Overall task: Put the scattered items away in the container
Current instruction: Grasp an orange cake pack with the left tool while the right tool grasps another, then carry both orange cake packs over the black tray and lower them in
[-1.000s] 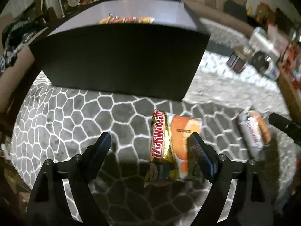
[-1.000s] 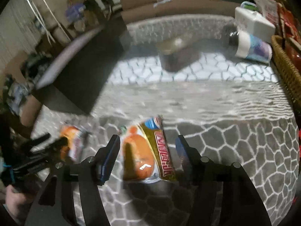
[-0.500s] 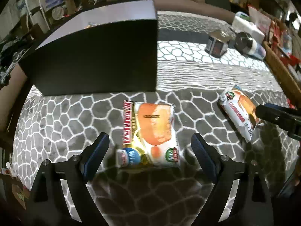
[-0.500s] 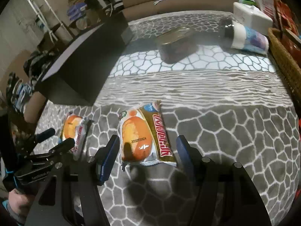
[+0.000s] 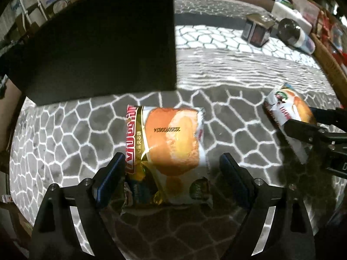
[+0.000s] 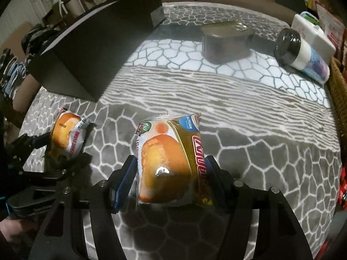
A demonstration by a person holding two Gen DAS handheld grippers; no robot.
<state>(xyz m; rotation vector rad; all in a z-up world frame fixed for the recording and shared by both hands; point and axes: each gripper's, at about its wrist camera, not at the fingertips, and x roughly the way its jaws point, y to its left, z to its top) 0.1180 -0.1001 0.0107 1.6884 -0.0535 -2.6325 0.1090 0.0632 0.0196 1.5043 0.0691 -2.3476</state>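
Left gripper (image 5: 172,173): jaws spread wide, straddling a cake packet (image 5: 167,149) that lies flat on the grey honeycomb-patterned cloth (image 5: 65,134). The left finger is just at the packet's gold edge; the right finger stands apart from it. No grasp.

Right gripper (image 6: 171,173): jaws closed in on a second cake packet (image 6: 169,162), fingers against both long sides. The packet looks squeezed and bulged; whether it has left the cloth cannot be told from this view.

In the right wrist view the left gripper (image 6: 54,149) sits at the left edge with the first packet (image 6: 67,136) between its fingers. In the left wrist view the right gripper (image 5: 303,119) enters from the right, holding the second packet (image 5: 286,108).

Beyond the packets: black container (image 5: 97,43), a large open box on the cloth, well apart from the right-hand packet, nearer the left-hand one. Interior not visible from here.

Farther back, right side: a rectangular tin (image 6: 226,41), a cylinder with a dark lid lying on its side (image 6: 303,54), and a white box (image 6: 312,32) behind it. Wicker basket (image 6: 338,86) at the far right edge.
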